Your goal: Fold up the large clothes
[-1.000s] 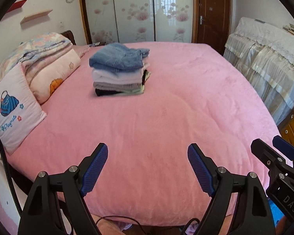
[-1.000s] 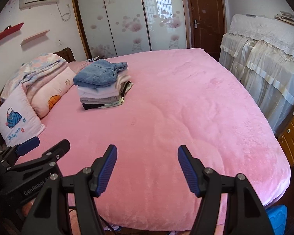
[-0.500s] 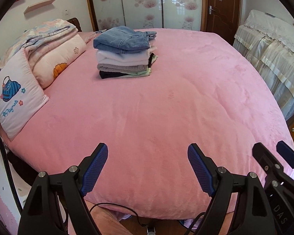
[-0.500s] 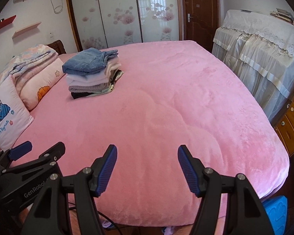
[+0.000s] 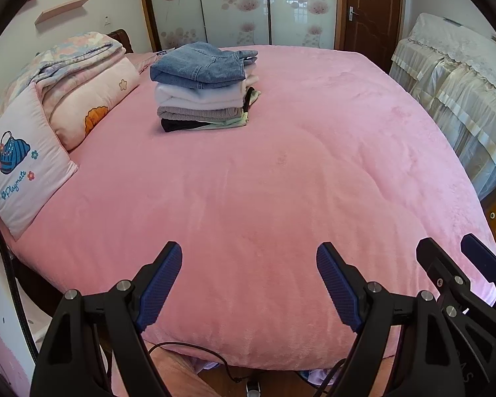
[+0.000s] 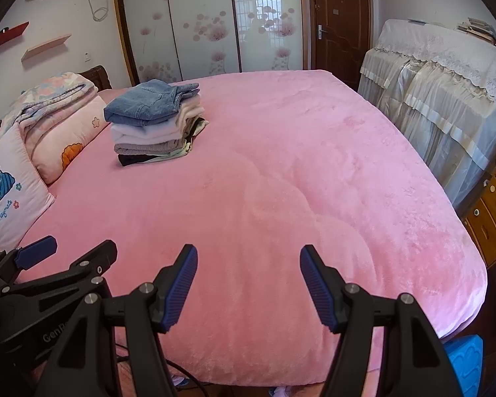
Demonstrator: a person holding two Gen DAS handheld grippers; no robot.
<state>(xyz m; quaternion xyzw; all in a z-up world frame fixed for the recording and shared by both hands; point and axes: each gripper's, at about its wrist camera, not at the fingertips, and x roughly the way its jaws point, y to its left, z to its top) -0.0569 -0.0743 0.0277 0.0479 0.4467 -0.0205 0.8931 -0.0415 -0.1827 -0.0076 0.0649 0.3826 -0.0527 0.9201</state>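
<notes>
- left hand-held gripper (image 5: 249, 284): black frame, blue ribbed pads, jaws spread wide, nothing between them, hovering over the near edge of the bed
- right hand-held gripper (image 6: 248, 286): same build, jaws also spread wide and empty, over the near edge too
- the two sit side by side: right one shows at the lower right of the left wrist view (image 5: 459, 274), left one at the lower left of the right wrist view (image 6: 66, 264)
- neither touches any garment
- stack of folded clothes (image 5: 204, 87) lies on the far left part of the bed, well apart from both grippers
- stack top to bottom: folded blue denim jeans (image 5: 201, 66), white garment, grey knit, pale green piece, black item at the bottom
- stack sits just beside the pillows, edges roughly aligned, denim overhanging a bit on the right
- fluffy pink bed cover (image 5: 281, 182) spans the whole bed, mostly smooth with soft quilted bulges
- white square pillow with blue bag print (image 5: 19, 172) leans at the left edge; pink pillow with orange shell print (image 5: 89, 99) behind it; folded floral quilt (image 5: 72, 53) on top of that
- background: sliding wardrobe doors with flower pattern (image 6: 208, 23), brown wooden door (image 6: 342, 16)
- right side: furniture under cream lace-trimmed cover (image 6: 446, 79), wooden drawers (image 6: 492, 205) beside it
- black cable (image 5: 195, 350) hangs below the cover's near edge
</notes>
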